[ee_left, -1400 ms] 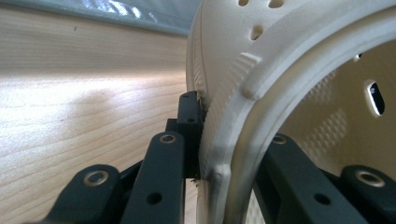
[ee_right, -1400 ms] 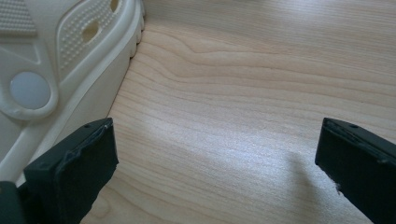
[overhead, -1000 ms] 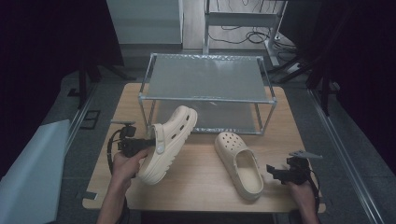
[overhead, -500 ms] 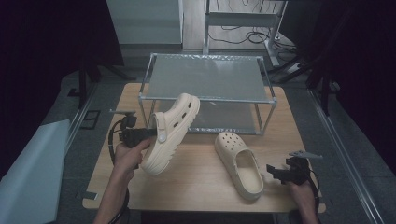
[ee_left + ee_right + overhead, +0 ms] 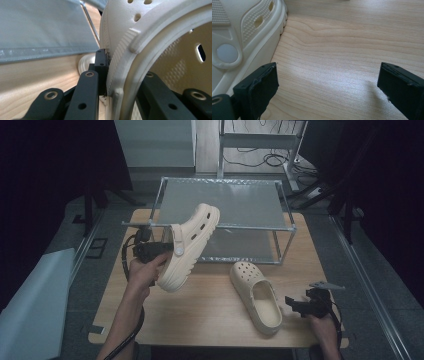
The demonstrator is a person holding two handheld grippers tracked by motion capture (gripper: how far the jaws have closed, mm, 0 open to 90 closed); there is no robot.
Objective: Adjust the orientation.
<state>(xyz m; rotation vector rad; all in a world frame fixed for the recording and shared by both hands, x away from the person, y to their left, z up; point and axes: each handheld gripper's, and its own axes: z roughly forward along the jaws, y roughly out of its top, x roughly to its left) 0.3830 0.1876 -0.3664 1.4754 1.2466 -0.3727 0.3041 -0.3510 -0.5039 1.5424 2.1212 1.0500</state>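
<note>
A cream clog [image 5: 192, 240] hangs tilted in the air, toe up and over the rack's front rail. My left gripper [image 5: 167, 251] is shut on the rim of its heel opening. In the left gripper view one jaw presses the outside of the clog's wall [image 5: 140, 37] and the other sits inside, so the left gripper [image 5: 120, 75] pinches it. A second cream clog [image 5: 257, 295] lies sole down on the wooden table [image 5: 210, 315]. My right gripper [image 5: 295, 306] rests just right of that clog, open. The right gripper [image 5: 329, 80] holds nothing, with the second clog [image 5: 244, 32] at its left jaw.
A two-tier metal rack [image 5: 220, 200] with grey shelves stands at the back of the table. A pale grey sheet [image 5: 30, 305] lies on the floor at the left. Cables [image 5: 260, 157] run behind the rack. Bare wood [image 5: 337, 37] lies between the right jaws.
My left gripper has lifted the clog off the table, up and toward the rack's front rail. The right gripper and the second clog have stayed put.
</note>
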